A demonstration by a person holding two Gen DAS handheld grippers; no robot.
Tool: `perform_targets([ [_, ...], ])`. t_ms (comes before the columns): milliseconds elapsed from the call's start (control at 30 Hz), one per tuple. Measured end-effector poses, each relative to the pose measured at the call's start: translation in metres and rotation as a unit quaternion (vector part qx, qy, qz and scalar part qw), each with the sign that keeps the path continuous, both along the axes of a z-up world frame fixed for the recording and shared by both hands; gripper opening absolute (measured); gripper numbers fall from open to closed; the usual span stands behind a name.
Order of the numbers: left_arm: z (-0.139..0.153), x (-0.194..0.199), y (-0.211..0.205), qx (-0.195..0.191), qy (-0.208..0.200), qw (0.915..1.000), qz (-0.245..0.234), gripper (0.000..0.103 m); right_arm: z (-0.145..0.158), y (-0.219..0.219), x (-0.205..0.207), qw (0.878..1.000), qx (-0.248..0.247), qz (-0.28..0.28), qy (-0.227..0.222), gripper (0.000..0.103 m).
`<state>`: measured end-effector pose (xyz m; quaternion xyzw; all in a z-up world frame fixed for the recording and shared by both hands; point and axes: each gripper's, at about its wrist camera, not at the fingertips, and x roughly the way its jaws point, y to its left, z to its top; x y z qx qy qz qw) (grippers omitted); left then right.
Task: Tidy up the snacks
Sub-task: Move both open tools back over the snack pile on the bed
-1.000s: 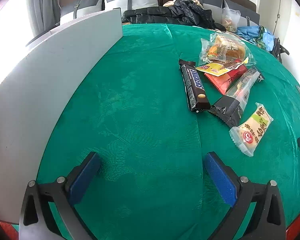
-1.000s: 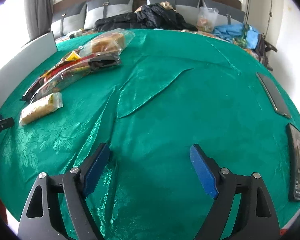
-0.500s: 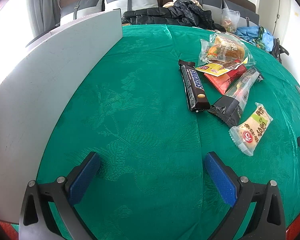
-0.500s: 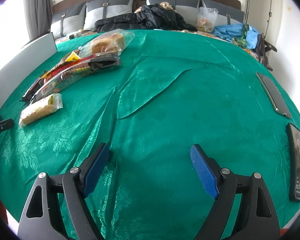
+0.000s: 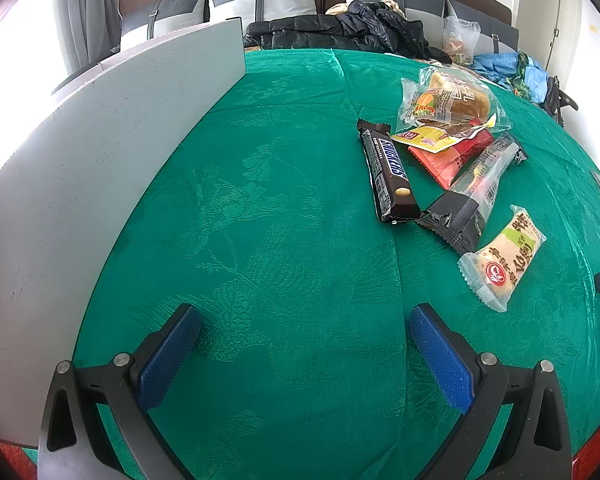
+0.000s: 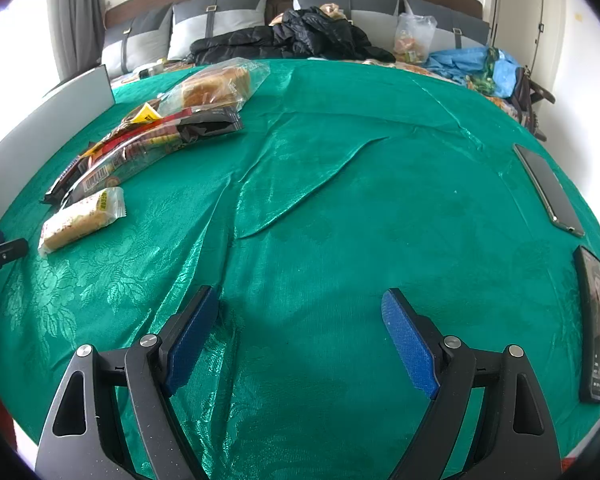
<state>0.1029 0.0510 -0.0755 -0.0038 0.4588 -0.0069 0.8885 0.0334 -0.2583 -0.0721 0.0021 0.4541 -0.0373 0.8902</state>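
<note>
Snacks lie in a loose pile on the green cloth (image 5: 260,240). A Snickers bar (image 5: 388,172) lies nearest the left side, with a black-ended clear packet (image 5: 472,196), a red packet (image 5: 452,152), a bagged bun (image 5: 448,100) and a small cake packet (image 5: 504,256) around it. My left gripper (image 5: 304,320) is open and empty, short of the pile. In the right wrist view the pile (image 6: 156,140) and the cake packet (image 6: 80,220) sit far left. My right gripper (image 6: 300,308) is open over bare cloth, holding nothing.
A grey board (image 5: 80,160) stands along the left of the cloth. Two phones (image 6: 548,188) (image 6: 596,320) lie at the right edge. Wrinkles (image 6: 300,184) cross the middle of the cloth. Dark jackets (image 6: 292,36), pillows and bags lie behind.
</note>
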Motion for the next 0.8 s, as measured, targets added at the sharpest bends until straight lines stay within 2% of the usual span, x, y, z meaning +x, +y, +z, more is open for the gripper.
perform_targets([
  [133,0.001,0.002,-0.001,0.002,0.009,1.0,0.001,0.103,0.0,0.0,0.0,1.0,0.0,0.0,0.0,0.087],
  [300,0.003,0.02,-0.001,0.003,0.047,0.9988,-0.013,0.103,0.0,0.0,0.0,1.0,0.0,0.0,0.0,0.087],
  [500,0.0,0.035,0.007,0.001,0.007,0.9997,-0.023,0.103,0.0,0.0,0.0,1.0,0.001,0.0,0.0,0.087],
  [800,0.0,0.034,0.008,-0.002,-0.002,0.9997,-0.024,0.103,0.001,0.0,-0.001,1.0,0.001,-0.002,-0.001,0.087],
])
